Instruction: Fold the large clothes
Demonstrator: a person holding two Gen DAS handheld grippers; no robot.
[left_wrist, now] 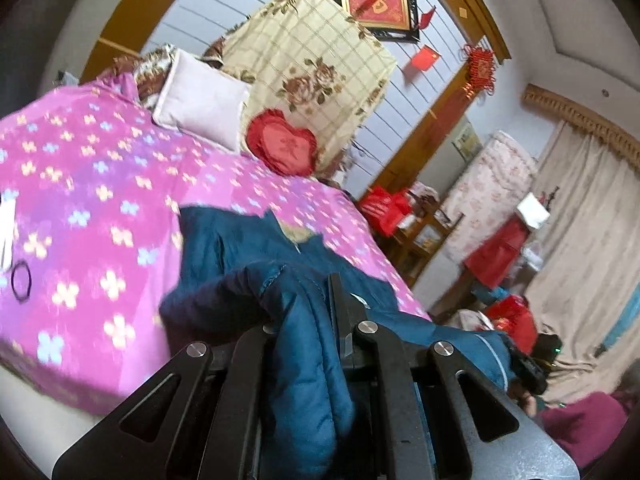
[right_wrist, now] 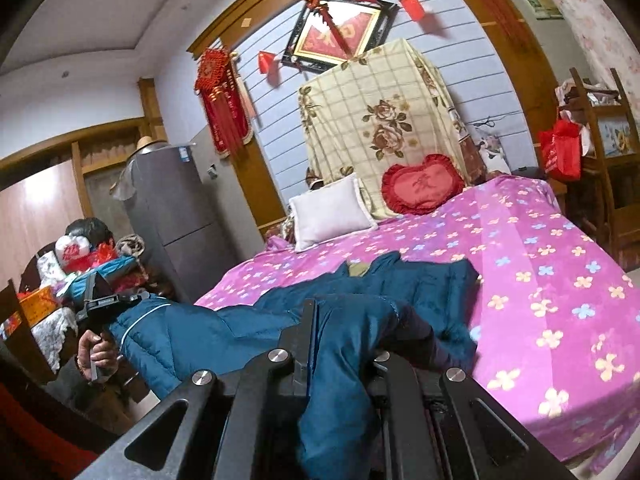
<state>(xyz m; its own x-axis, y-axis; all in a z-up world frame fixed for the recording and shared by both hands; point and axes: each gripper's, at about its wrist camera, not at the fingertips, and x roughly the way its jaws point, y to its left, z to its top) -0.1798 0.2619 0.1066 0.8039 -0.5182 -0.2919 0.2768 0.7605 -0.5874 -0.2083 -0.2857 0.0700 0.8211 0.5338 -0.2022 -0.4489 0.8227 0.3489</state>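
Observation:
A large teal padded jacket [left_wrist: 240, 240] lies on the pink flowered bed cover [left_wrist: 80, 168], with its near edge lifted off the bed. My left gripper [left_wrist: 308, 312] is shut on a fold of the jacket, which bunches between the fingers and hangs down over the gripper body. My right gripper [right_wrist: 344, 332] is shut on another part of the same jacket [right_wrist: 420, 280], near a dark cuff. The left gripper [right_wrist: 100, 304] also shows at the left of the right wrist view, held in a hand with jacket fabric stretched from it. The right gripper [left_wrist: 532, 368] shows at the right of the left wrist view.
At the head of the bed stand a white pillow [right_wrist: 328, 210], a red heart cushion [right_wrist: 420, 188] and a stack under a checked floral cloth [right_wrist: 376, 120]. A grey fridge [right_wrist: 176, 216] stands left of the bed. A black hair tie [left_wrist: 20, 280] lies on the cover.

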